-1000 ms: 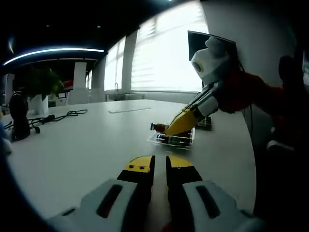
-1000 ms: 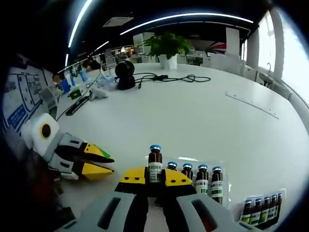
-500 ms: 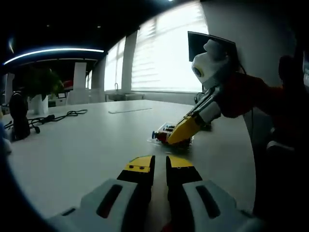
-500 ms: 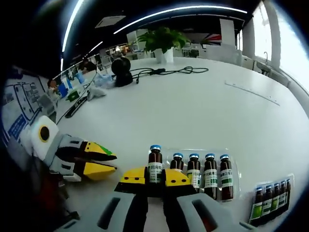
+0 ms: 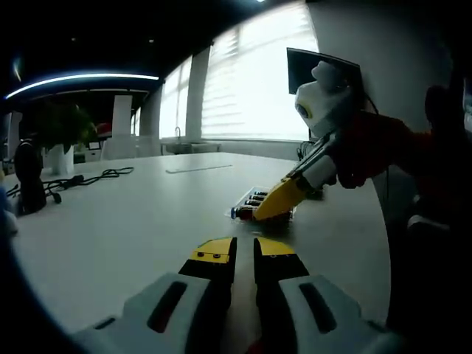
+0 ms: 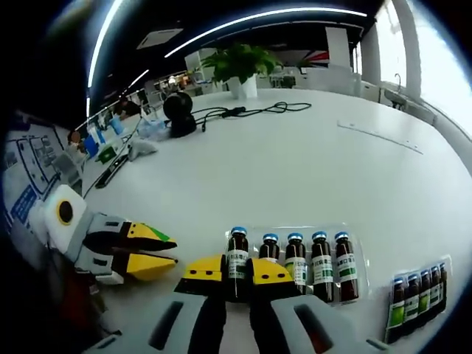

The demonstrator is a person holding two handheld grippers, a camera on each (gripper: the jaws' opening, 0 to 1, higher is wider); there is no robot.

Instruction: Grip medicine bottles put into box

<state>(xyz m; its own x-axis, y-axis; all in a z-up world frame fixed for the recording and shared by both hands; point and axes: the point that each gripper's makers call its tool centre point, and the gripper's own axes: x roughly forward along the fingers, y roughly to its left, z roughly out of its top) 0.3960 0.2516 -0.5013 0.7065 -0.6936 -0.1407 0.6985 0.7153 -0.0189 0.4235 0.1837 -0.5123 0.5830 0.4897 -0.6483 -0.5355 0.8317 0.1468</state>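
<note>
Brown glass bottle (image 6: pixel 237 254) is clamped in your right claw (image 6: pixel 236 271), leftmost in the clear tray (image 6: pixel 354 243); your left claw (image 5: pixel 244 251) rests closed over the white bench (image 5: pixel 110 214).

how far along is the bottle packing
Done: four medicine bottles already lie side by side in the clear tray. In hand: the right gripper has its jaws shut on a fifth bottle, lining it up at the tray's open end slot. The left gripper sits idle, jaws nearly together. Left: release it, then the separate pack of bottles nearby, if wanted.
</note>
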